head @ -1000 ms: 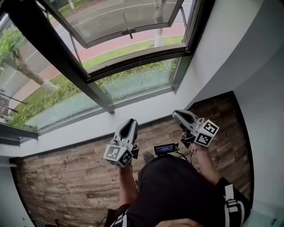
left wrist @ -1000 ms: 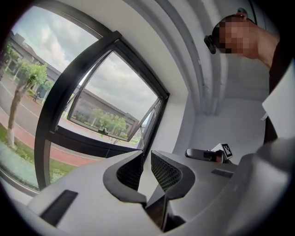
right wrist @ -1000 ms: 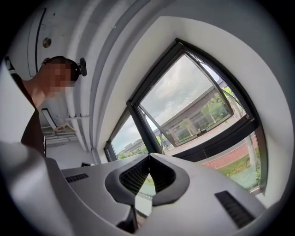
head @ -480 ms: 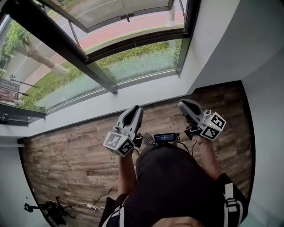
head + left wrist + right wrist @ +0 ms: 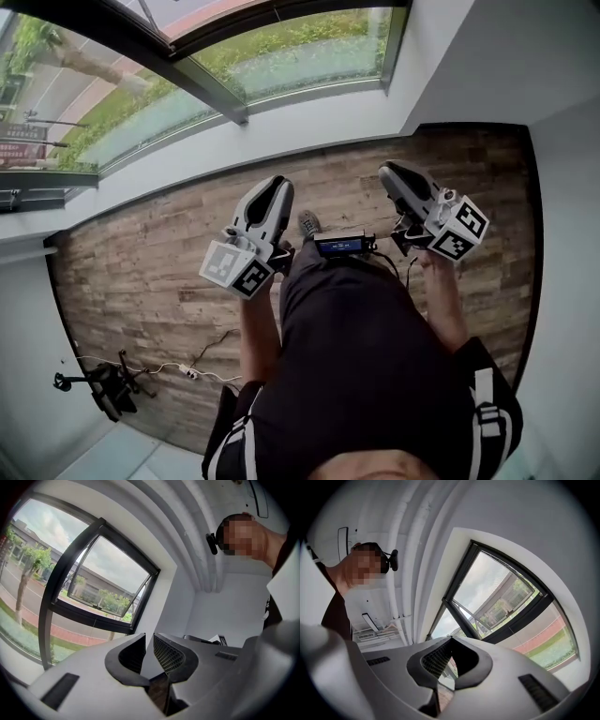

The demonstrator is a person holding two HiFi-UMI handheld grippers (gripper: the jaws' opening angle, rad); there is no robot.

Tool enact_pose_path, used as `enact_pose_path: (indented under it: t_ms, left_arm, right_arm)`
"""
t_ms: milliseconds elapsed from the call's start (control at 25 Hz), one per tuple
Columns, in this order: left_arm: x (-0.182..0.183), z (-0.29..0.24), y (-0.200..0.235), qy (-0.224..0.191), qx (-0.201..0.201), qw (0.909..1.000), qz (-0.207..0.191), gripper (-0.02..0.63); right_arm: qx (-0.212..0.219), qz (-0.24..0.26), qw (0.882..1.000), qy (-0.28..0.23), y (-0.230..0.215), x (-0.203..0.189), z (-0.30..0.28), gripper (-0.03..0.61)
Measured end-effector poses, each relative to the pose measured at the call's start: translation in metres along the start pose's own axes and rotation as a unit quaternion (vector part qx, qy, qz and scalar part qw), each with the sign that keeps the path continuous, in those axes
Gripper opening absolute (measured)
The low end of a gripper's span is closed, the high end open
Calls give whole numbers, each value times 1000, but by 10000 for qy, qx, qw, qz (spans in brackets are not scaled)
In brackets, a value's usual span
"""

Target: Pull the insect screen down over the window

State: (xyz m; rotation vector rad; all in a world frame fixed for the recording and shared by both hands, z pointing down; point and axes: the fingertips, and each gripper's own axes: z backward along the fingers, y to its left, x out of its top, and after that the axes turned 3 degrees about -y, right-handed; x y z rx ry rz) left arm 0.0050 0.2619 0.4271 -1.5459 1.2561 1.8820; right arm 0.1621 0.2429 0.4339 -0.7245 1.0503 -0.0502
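The left claw is standing a sliver apart with nothing between its jaws. The right claw is pressing shut on itself, also empty. Both are hanging by the person's waist and pointing forward, probably because nothing is being reached for yet. Beneath them the wooden floor is showing. Ahead and above, the window is standing with its sash tilted outward. The insect screen is showing in no view, so it is likely sitting rolled up, well above both claws.
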Motion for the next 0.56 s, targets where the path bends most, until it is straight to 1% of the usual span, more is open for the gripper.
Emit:
enact_pose_path:
  t_ms: [160, 320, 440, 560]
  left_arm:
    - [-6, 1, -2, -80, 7, 10000, -39, 44]
    - [-5, -2, -6, -188, -138, 9997, -37, 44]
    - [-2, 8, -13, -200, -206, 9995, 110, 44]
    - [-10, 27, -20, -111, -198, 9993, 288, 44]
  right_arm:
    - [149, 2, 9999, -38, -2, -8, 4, 8]
    - [172, 122, 9998, -73, 1, -8, 7, 8]
    - [72, 78, 9999, -11, 13, -11, 9, 8]
    - [-33, -90, 9999, 65, 29, -26, 17, 8]
